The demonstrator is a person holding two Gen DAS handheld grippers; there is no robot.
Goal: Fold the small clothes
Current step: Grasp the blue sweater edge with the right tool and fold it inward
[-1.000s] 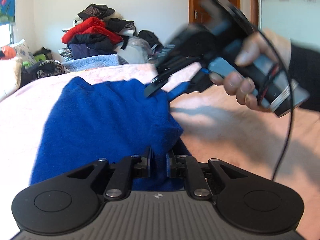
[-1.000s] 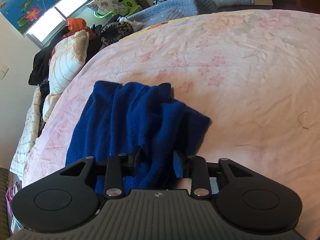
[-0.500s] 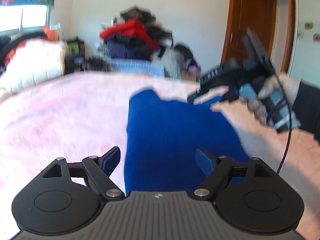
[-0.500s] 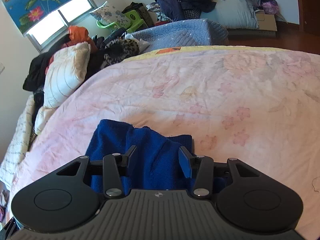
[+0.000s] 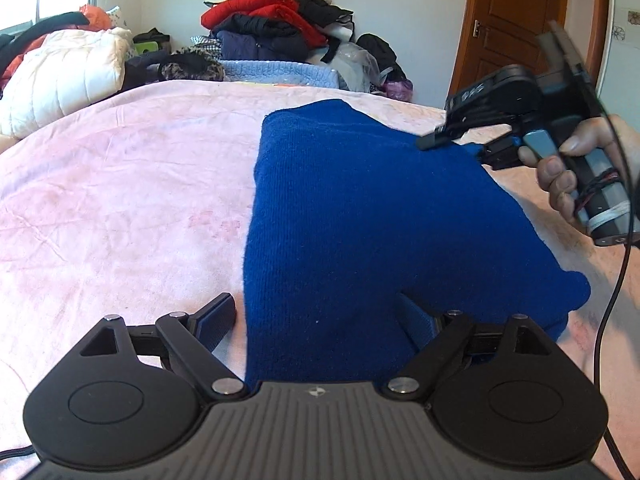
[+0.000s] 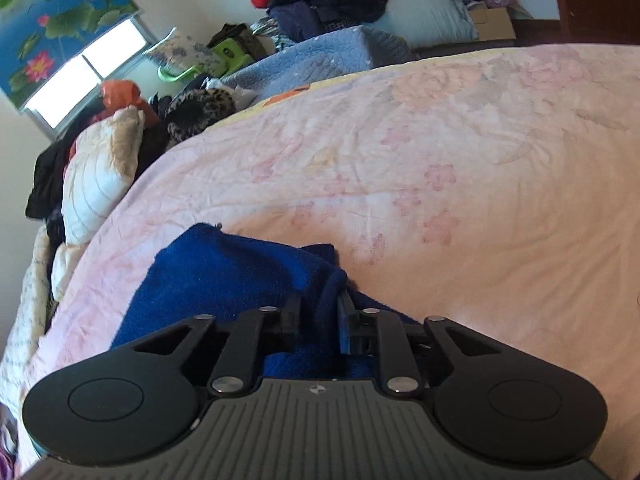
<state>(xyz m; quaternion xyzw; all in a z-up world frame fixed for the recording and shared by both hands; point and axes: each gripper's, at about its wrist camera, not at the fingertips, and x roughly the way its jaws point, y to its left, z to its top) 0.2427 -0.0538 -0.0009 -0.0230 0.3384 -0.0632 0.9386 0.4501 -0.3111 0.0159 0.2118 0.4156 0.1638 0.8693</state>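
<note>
**Two tongs, one blue fold: the left lets go as the right takes hold**

Two tongs work a single blue knit garment (image 5: 360, 216) that lies on the pink floral bed (image 5: 120, 184). Seen from the left wrist, the cloth spreads from 6 o'clock up toward 1 o'clock, doubled over with a straight folded edge along its left side.

The left tongs (image 5: 316, 316) were clamped on the near edge of the cloth a second ago; now their jaws stand wide apart and are opening further, the garment lying loose between them with neither pad pressing on it. That release suggests the fold has been laid down and the near edge placed.

The right tongs (image 6: 318, 320) are at the far corner, at about 2 o'clock in the left wrist view, carried by a person's hand (image 5: 576, 168). In their own view the jaws are closing on a raised ridge of blue cloth at 6 o'clock, and the pads appear to pinch it. Half a second ago they stood wider over the same corner.

My reading is that one fold is complete and the right side is gathering cloth for the next, or tidying the corner. The garment looks soft and thick, so a bunched corner may spoil the neat edge if pulled carelessly. A pile of clothes (image 5: 276, 28) sits beyond the bed at 12 o'clock
</note>
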